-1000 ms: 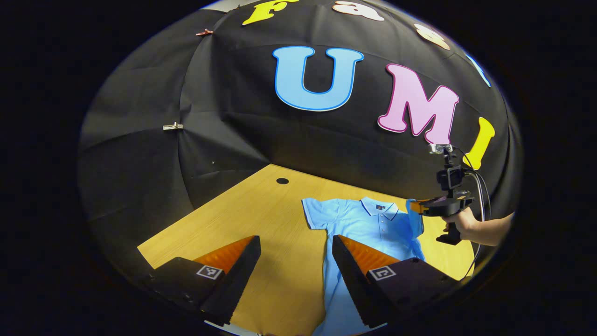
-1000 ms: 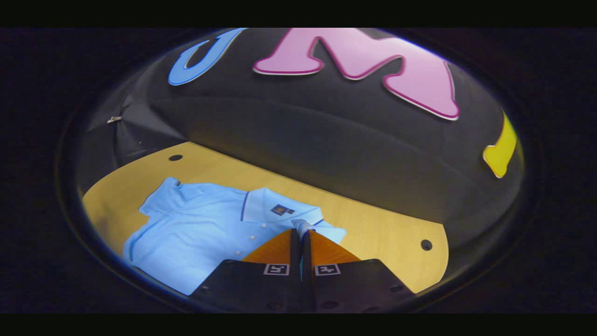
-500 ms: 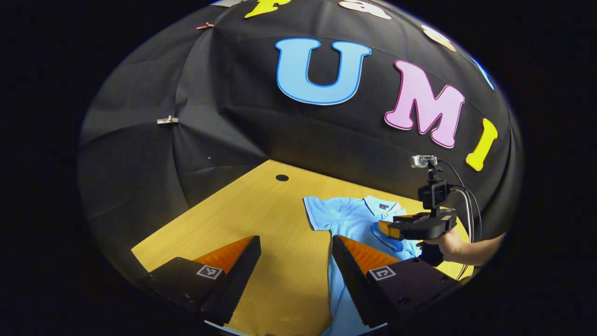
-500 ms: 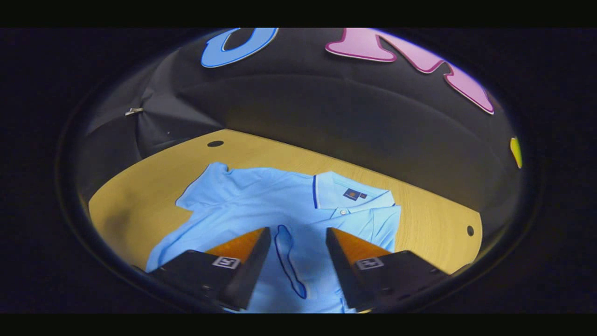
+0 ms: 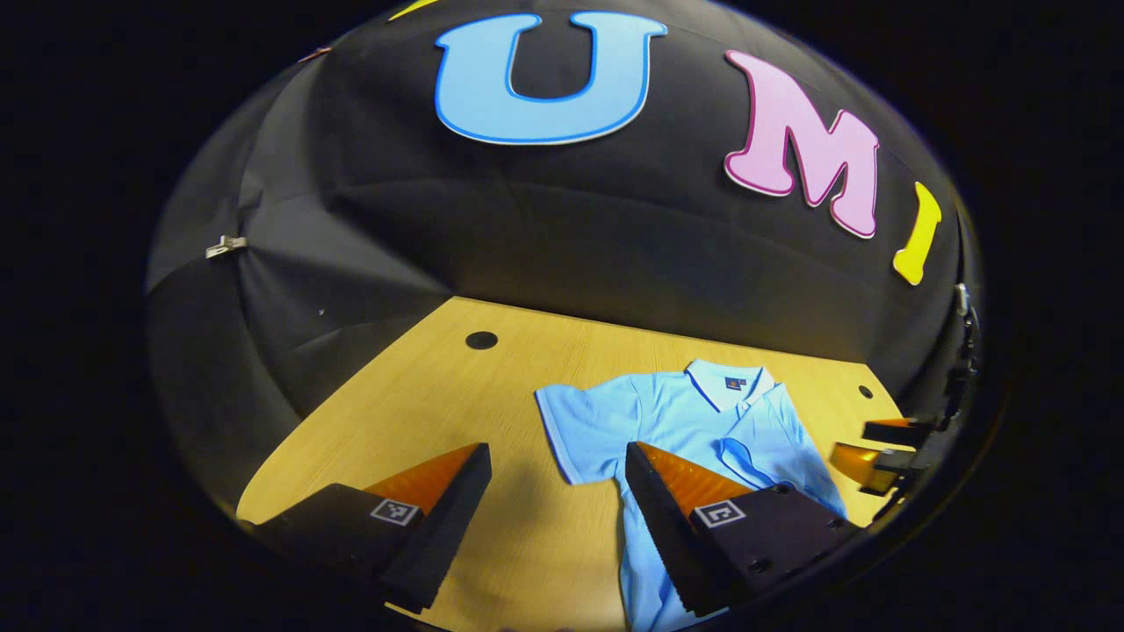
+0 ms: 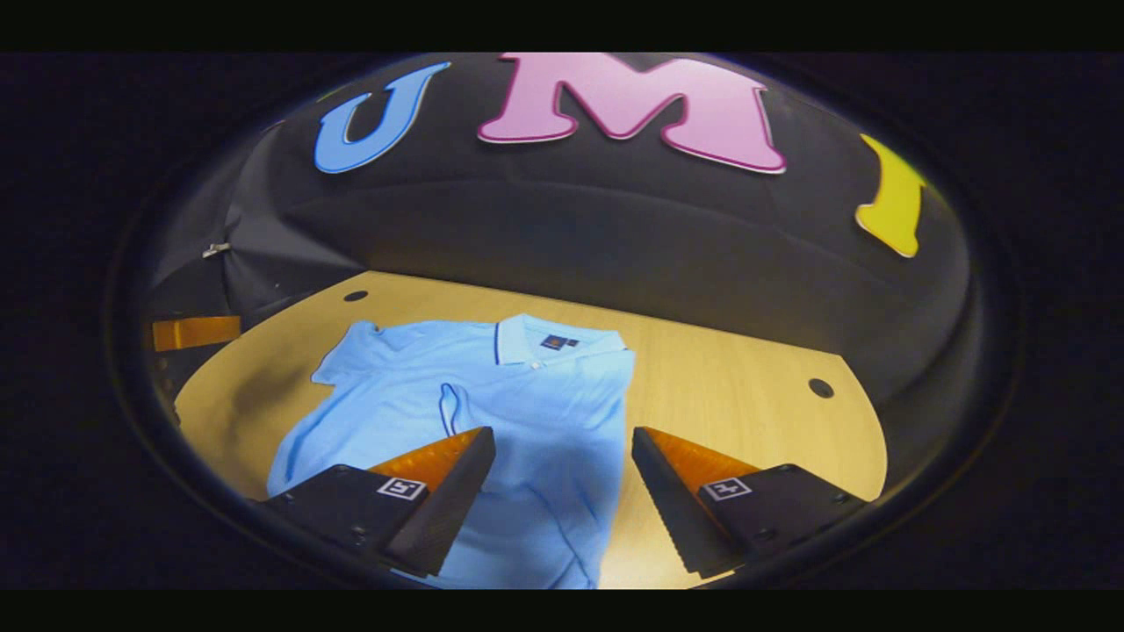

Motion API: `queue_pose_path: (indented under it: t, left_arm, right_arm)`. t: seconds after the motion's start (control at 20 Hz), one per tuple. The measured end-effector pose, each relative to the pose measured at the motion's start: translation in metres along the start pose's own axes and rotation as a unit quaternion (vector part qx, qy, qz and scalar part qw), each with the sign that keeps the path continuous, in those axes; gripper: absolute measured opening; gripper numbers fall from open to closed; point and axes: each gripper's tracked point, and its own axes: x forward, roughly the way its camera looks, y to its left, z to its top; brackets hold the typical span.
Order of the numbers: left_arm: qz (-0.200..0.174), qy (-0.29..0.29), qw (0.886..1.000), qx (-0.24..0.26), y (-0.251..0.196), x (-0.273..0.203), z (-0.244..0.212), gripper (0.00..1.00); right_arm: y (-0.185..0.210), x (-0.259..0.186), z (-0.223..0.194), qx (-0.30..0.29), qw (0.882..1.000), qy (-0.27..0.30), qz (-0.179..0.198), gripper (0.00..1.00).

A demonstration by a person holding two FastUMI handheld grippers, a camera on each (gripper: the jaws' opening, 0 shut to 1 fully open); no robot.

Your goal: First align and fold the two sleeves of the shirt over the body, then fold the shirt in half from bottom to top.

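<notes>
Wooden bench (image 6: 729, 386) under a blue polo shirt (image 6: 518, 412), one sleeve (image 6: 450, 408) folded over. Left claw (image 5: 558, 505) and right claw (image 6: 562, 487) wide open, holding nothing.

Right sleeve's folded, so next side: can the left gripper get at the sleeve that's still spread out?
Probably yes. The left gripper is open, the unfolded sleeve lies flat on the table just ahead of its fingers, and nothing sits between them.

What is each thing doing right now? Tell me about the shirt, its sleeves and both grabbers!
Shirt: lying flat on the table, front up.
Right sleeve: folded over the body.
Left sleeve: spread out, not yet folded.
Left gripper: open, holding nothing.
Right gripper: open, holding nothing.
</notes>
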Motion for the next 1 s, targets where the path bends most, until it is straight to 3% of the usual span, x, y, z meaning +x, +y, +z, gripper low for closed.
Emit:
queue_pose_path:
  t: [0.2,0.35,0.4,0.55,0.85,0.95,1.0]
  left_arm:
    - [-0.012,0.006,1.000,0.002,-0.005,0.069,0.002,0.98]
    - [0.000,0.026,1.000,0.018,0.007,0.116,-0.007,0.98]
    - [0.000,0.032,0.999,0.014,0.009,0.129,-0.008,0.93]
    - [-0.005,0.045,0.999,0.001,0.009,0.163,-0.015,0.98]
    - [0.002,0.071,0.996,0.057,0.005,0.195,-0.028,0.99]
    - [-0.022,0.074,0.995,0.069,-0.007,0.193,-0.025,0.95]
    - [-0.027,0.072,0.995,0.070,-0.012,0.195,-0.027,0.80]
  right_arm:
    - [-0.044,-0.031,-0.018,0.020,0.999,0.003,-0.033,0.98]
    - [-0.066,-0.046,-0.040,0.021,0.998,0.011,-0.050,0.98]
    - [-0.071,-0.048,-0.048,0.023,0.998,0.018,-0.053,0.98]
    - [-0.079,-0.046,-0.065,0.037,0.997,0.037,-0.057,0.98]
    - [-0.086,-0.045,-0.076,0.043,0.996,0.045,-0.063,0.98]
    - [-0.083,-0.043,-0.081,0.030,0.997,0.046,-0.056,0.98]
    - [-0.082,-0.044,-0.085,0.024,0.997,0.052,-0.053,0.98]
